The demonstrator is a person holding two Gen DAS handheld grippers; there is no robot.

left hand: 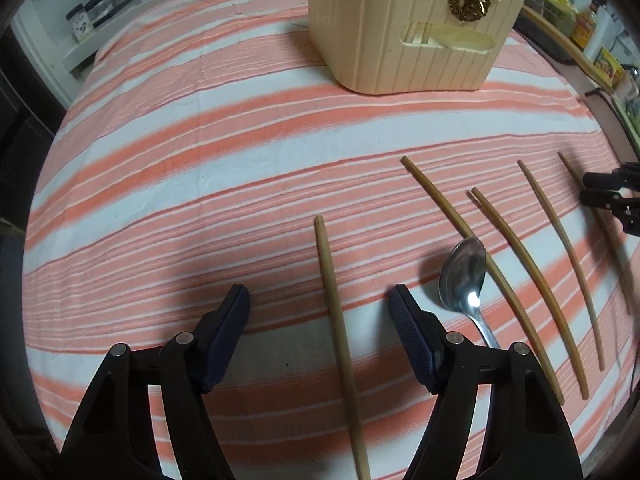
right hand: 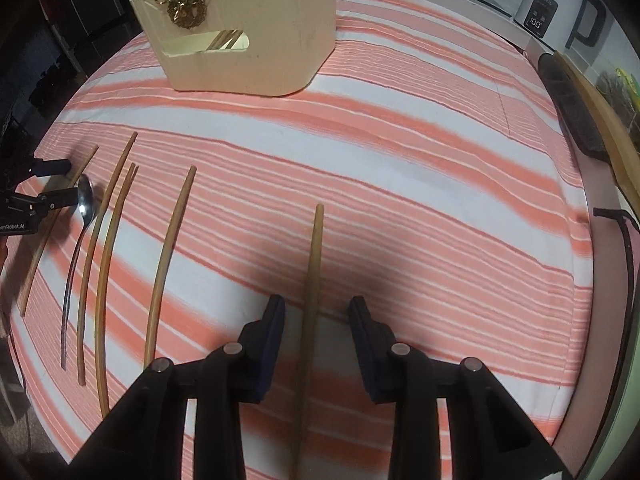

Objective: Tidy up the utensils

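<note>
Several wooden chopsticks and a metal spoon [left hand: 464, 272] lie on the striped cloth. My left gripper [left hand: 320, 300] is open, its jaws on either side of the leftmost chopstick [left hand: 336, 320], not touching it. My right gripper [right hand: 316, 312] is open around the rightmost chopstick [right hand: 312, 280]; it also shows at the right edge of the left wrist view [left hand: 600, 188]. A cream utensil holder [left hand: 404, 28] stands at the back, with chopsticks seen through its window in the right wrist view [right hand: 224, 42]. The spoon [right hand: 85, 200] lies beside my left gripper [right hand: 56, 184] there.
The orange-and-white striped cloth [left hand: 200, 140] covers the table. Jars stand on a shelf [left hand: 104, 0] at the back left. A kettle base with a display [right hand: 538, 12] and a dark tray [right hand: 568, 100] sit at the right edge, with a black cable [right hand: 628, 240] nearby.
</note>
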